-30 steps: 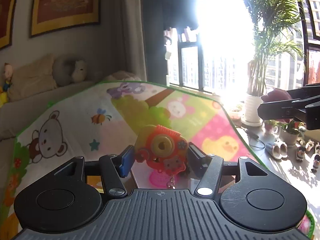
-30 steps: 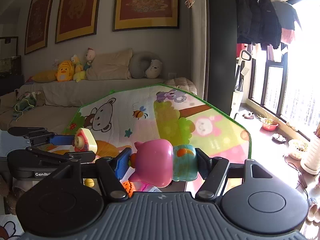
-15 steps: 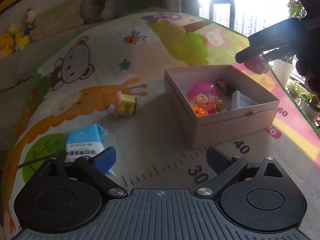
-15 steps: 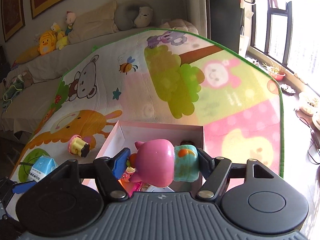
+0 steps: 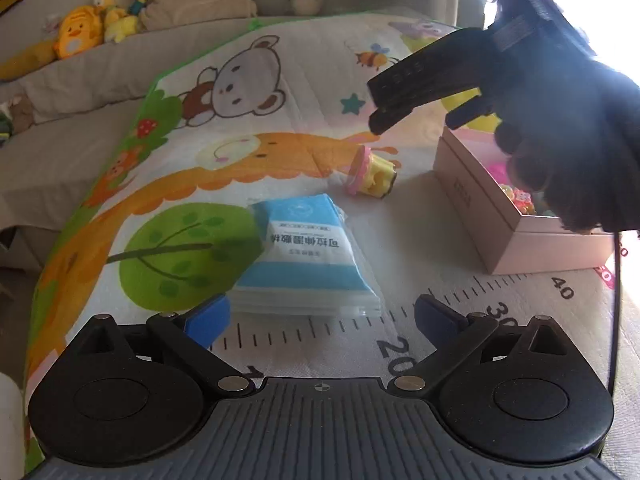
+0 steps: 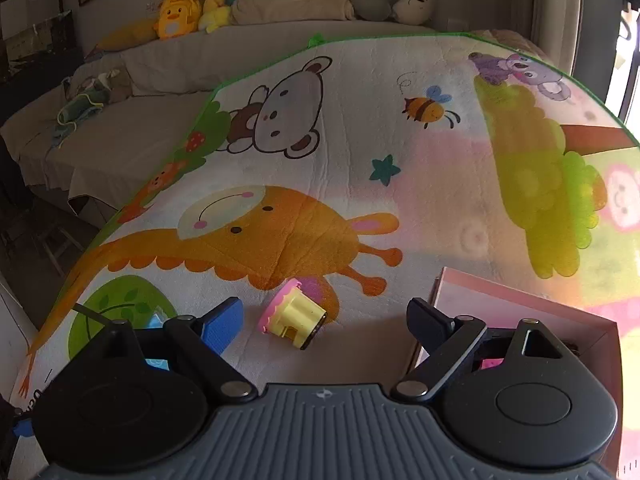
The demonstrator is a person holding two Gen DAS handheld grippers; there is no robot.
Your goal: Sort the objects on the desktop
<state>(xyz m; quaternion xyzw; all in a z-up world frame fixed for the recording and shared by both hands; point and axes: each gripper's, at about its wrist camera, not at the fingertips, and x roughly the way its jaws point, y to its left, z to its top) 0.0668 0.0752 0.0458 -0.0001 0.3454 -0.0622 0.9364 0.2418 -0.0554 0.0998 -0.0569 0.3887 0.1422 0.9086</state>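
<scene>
1. While the left gripper hovers low over the play mat, its blue-padded fingers are spread wide with nothing between them; a blue-and-white packet lies flat on the mat just beyond the fingertips, slightly left of centre.
2. Farther off and to the right of the packet, a small yellow-and-pink toy lies on its side, just left of the pink box.
3. Seen from the left wrist camera, the right gripper hangs above the toy and the box's left edge, a dark-gloved hand behind it.
4. Seen from its own camera, the right gripper is likewise released and holds nothing; the yellow-and-pink toy sits on the mat between and just beyond its fingers, nearer the left one.
5. Only a corner of the pink box shows there, at near right, partly behind the right finger.
6. The packet looks like glossy, soft plastic film with printed text; the toy is hard moulded plastic, a stubby yellow cylinder with a scalloped pink rim; the box is smooth rectangular cardboard with colourful small toys inside; the mat is soft fabric printed with cartoon animals and a ruler scale along its near edge.
7. A beige sofa with plush toys stands at the far side.
</scene>
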